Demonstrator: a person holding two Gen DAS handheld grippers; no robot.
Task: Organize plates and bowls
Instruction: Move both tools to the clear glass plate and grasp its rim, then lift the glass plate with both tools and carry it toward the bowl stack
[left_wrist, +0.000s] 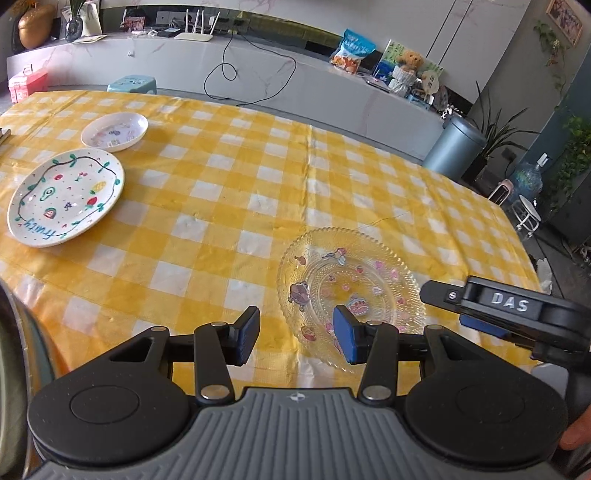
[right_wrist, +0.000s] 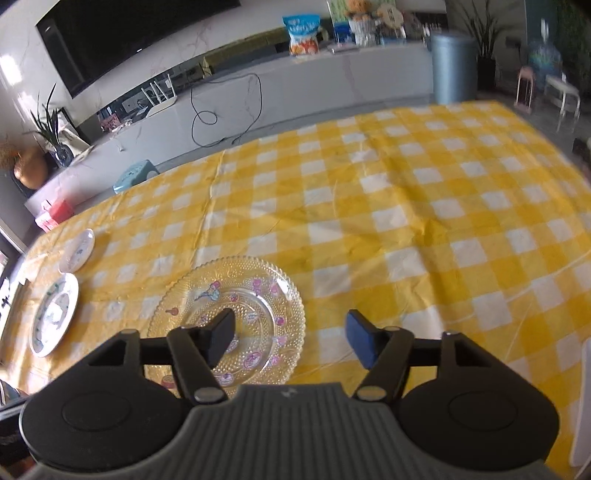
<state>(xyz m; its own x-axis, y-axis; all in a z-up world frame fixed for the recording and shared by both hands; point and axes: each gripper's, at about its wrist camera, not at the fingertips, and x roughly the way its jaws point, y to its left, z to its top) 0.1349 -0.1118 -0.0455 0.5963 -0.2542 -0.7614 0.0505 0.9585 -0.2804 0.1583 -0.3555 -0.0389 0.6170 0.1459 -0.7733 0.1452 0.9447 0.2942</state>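
A clear glass plate (left_wrist: 351, 291) (right_wrist: 229, 317) with cartoon stickers lies flat on the yellow checked tablecloth. My left gripper (left_wrist: 297, 339) hovers at its near-left rim, open, nothing between its blue pads. My right gripper (right_wrist: 291, 341) is open over the plate's right edge, its left finger above the plate and its right finger over bare cloth; it also shows as a black arm (left_wrist: 509, 310) at the right of the left wrist view. A white "Fruity" plate (left_wrist: 66, 197) (right_wrist: 55, 314) and a small white dish (left_wrist: 114, 132) (right_wrist: 78, 250) rest far left.
The tablecloth (left_wrist: 229, 177) covers the whole table, with its far edge facing a long grey-white bench. A blue stool (left_wrist: 133, 84), a grey bin (left_wrist: 456, 147) and potted plants stand beyond the table. A fingertip (left_wrist: 574, 437) shows at the lower right.
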